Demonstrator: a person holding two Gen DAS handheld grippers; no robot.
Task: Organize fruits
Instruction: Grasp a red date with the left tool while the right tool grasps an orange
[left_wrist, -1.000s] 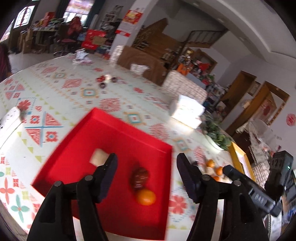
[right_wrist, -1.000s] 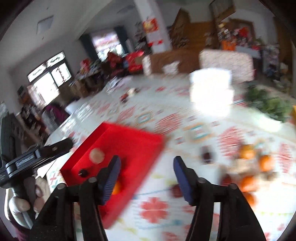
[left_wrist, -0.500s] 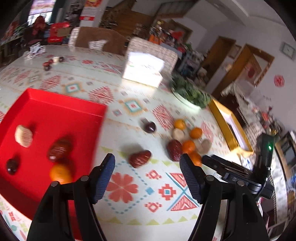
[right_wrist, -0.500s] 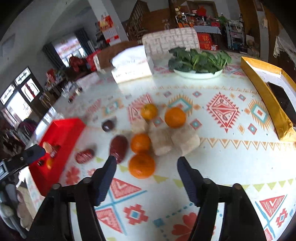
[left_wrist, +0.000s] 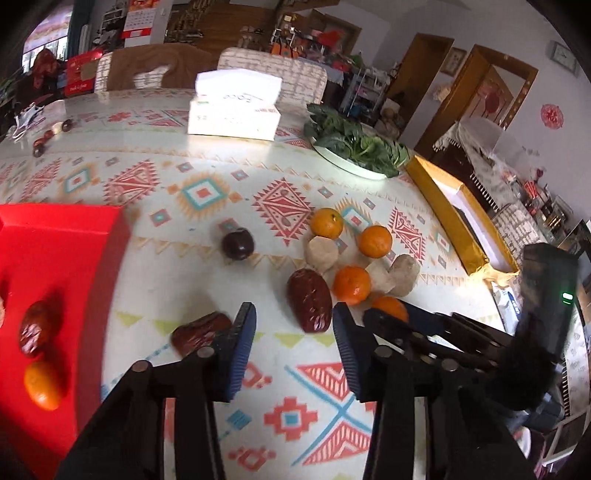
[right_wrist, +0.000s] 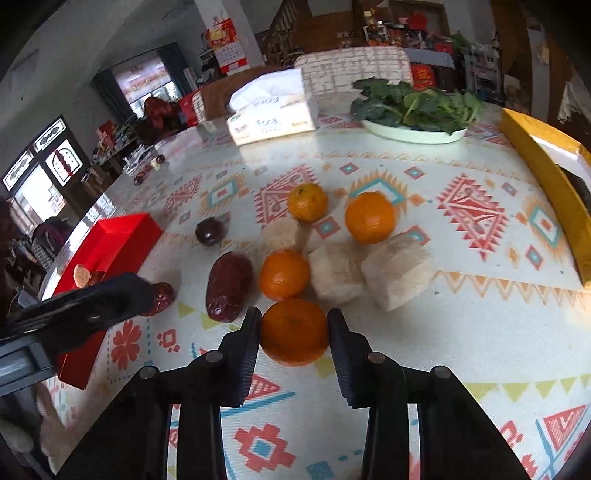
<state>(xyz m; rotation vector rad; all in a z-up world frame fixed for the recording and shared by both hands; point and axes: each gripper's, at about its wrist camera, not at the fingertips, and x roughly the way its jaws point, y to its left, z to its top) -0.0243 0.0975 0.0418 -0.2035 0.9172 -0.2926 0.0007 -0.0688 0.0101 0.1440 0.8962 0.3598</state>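
Note:
A heap of fruit lies on the patterned tablecloth: several oranges, red dates, pale chunks and a dark plum (left_wrist: 238, 243). My left gripper (left_wrist: 293, 325) is open, its jaws on either side of a large red date (left_wrist: 309, 304); a smaller date (left_wrist: 199, 334) lies just left of it. My right gripper (right_wrist: 293, 334) is open with the nearest orange (right_wrist: 294, 331) between its jaws, the pads right at its sides. The red tray (left_wrist: 55, 288) at the left holds a date (left_wrist: 37, 332) and an orange (left_wrist: 42, 384).
A tissue box (left_wrist: 234, 105), a plate of greens (left_wrist: 356, 151) and a yellow box (left_wrist: 458, 218) stand at the back and right. The right gripper body (left_wrist: 480, 332) reaches in beside the left one.
Both grippers swung right from the red tray to the fruit heap and moved closer. The left now straddles the large date; the right now straddles the nearest orange.

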